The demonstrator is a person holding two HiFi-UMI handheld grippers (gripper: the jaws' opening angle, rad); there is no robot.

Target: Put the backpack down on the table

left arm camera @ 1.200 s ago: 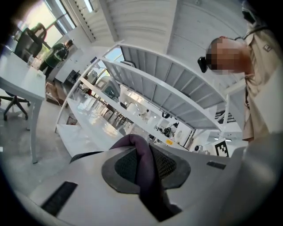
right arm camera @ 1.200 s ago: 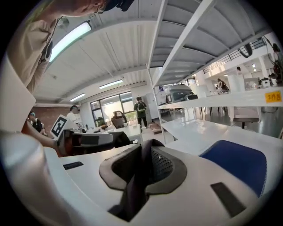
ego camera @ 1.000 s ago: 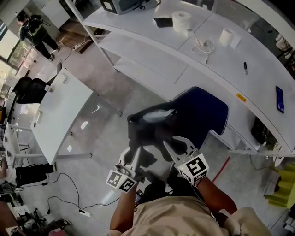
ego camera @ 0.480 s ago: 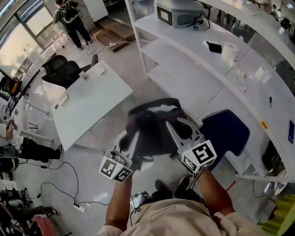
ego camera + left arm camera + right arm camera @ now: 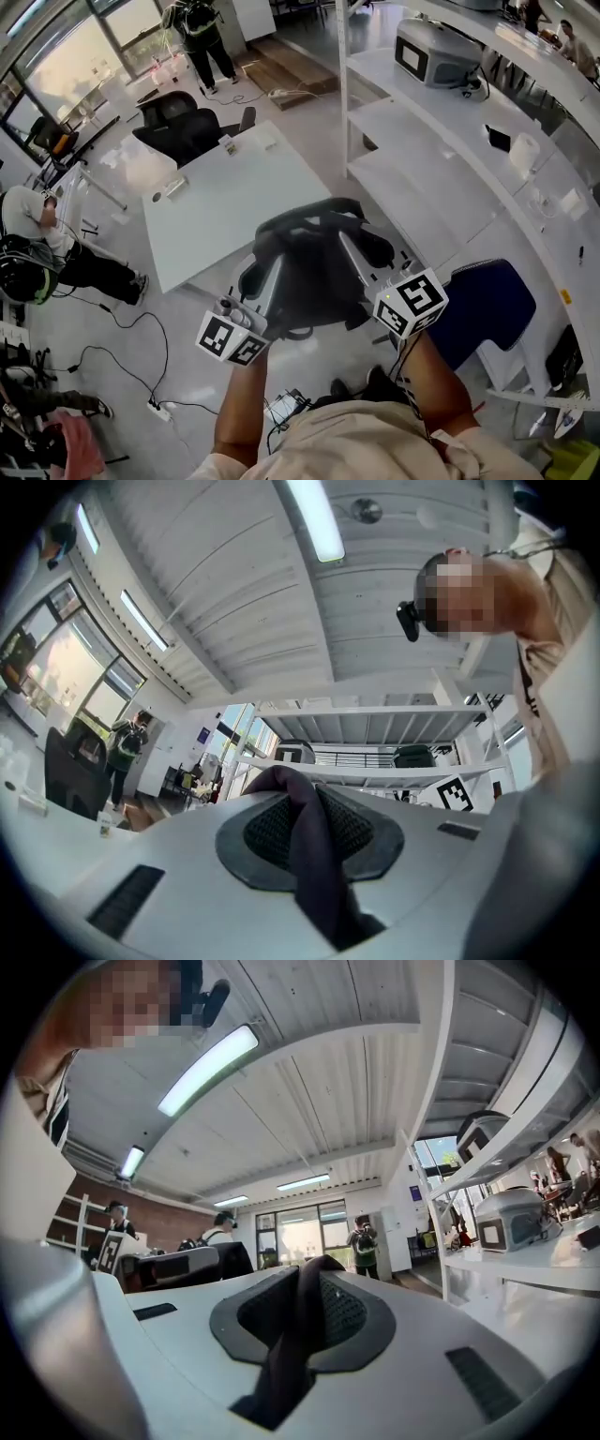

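The dark grey backpack [image 5: 309, 267] hangs slack in the air, by the near corner of the white bench [image 5: 225, 202]. The left tongs [image 5: 265, 281] are clamped narrow on one dark strap [image 5: 314, 855] and the right tongs [image 5: 361, 262] on another [image 5: 291, 1354]. Below is grey floor [image 5: 178, 319] with cables, and white shelving [image 5: 422, 159] stands at the right.

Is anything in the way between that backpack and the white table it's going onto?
Nothing visible. The backpack, gripped by the left gripper and right gripper, hangs before the table; small items lie only near its far edges.
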